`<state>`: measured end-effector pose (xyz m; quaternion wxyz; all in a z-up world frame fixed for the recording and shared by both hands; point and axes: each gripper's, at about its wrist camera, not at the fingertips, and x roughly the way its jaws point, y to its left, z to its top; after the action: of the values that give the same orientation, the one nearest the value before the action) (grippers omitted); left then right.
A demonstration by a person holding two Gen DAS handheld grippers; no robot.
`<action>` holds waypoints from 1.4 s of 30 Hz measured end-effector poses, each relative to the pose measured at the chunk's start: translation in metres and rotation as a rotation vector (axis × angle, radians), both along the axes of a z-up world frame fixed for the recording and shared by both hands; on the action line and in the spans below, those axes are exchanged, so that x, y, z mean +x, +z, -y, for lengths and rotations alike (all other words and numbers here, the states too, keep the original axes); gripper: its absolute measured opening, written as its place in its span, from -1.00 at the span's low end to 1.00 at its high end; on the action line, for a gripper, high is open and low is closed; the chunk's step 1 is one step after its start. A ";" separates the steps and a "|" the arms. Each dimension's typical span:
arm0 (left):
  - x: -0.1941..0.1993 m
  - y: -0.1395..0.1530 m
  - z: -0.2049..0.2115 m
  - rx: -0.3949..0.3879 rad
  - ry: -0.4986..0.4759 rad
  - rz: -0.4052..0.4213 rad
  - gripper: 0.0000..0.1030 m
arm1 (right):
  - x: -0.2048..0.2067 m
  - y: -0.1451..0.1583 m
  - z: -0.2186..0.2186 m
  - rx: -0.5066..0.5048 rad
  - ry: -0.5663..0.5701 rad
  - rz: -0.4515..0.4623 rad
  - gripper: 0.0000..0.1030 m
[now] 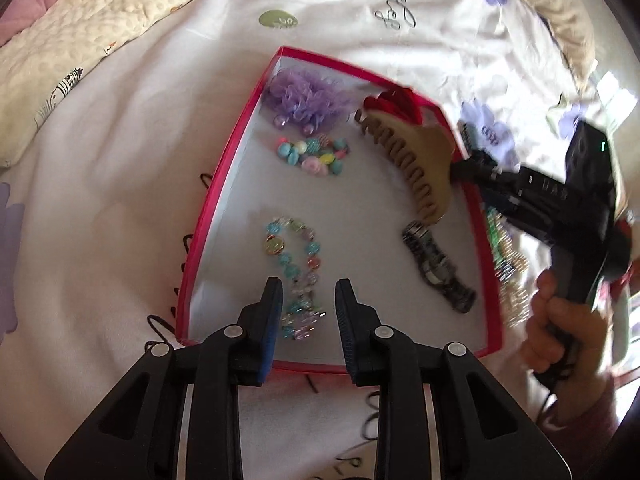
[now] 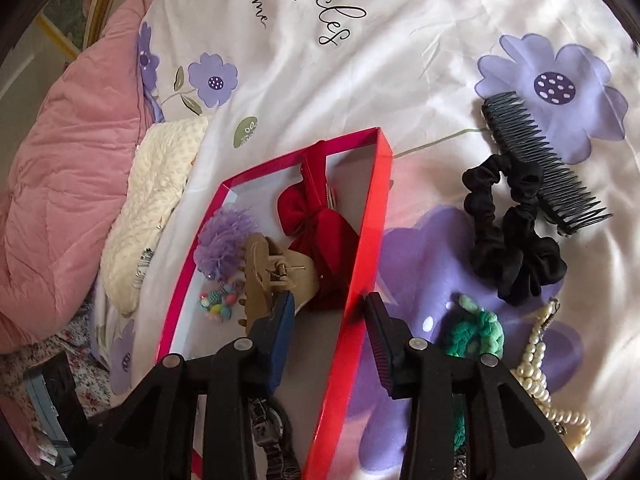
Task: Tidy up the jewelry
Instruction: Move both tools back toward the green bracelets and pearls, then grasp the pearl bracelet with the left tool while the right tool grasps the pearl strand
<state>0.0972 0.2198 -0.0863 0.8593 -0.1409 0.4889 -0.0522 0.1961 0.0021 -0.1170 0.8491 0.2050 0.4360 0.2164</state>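
White floral bedsheet (image 2: 420,60), pink quilt (image 2: 68,184)

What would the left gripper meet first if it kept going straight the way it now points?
Most likely the beaded bracelet lying in the red box: it sits between and just beyond the open left gripper, though depth is hard to judge.

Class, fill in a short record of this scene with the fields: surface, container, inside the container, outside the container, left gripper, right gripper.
surface: floral bedspread
container: shallow red box, open
inside the container: purple scrunchie, red bow, tan claw clip, pastel bead bracelet, beaded necklace, watch
outside the container: black comb, black scrunchie, green hair tie, pearl necklace
left gripper: open, empty, above the beaded necklace
right gripper: open, empty, astride the box wall
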 end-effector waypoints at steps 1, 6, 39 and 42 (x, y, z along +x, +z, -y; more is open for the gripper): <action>0.000 0.006 0.002 0.002 -0.002 0.016 -0.52 | -0.003 0.002 0.004 0.007 -0.004 0.004 -0.25; 0.004 0.034 0.022 0.009 -0.031 0.083 -0.11 | -0.020 0.016 0.036 -0.004 -0.040 0.035 -0.25; 0.006 0.046 0.134 0.015 -0.254 0.090 -0.09 | -0.068 -0.013 0.099 -0.269 -0.072 -0.024 -0.24; 0.000 0.042 0.146 0.015 -0.294 0.079 -0.09 | -0.069 -0.015 0.087 -0.336 -0.036 -0.015 -0.42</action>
<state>0.0974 0.0733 -0.0438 0.8620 -0.0593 0.4705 -0.1791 0.1271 -0.0849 -0.1316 0.8719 0.0695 0.4687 0.1236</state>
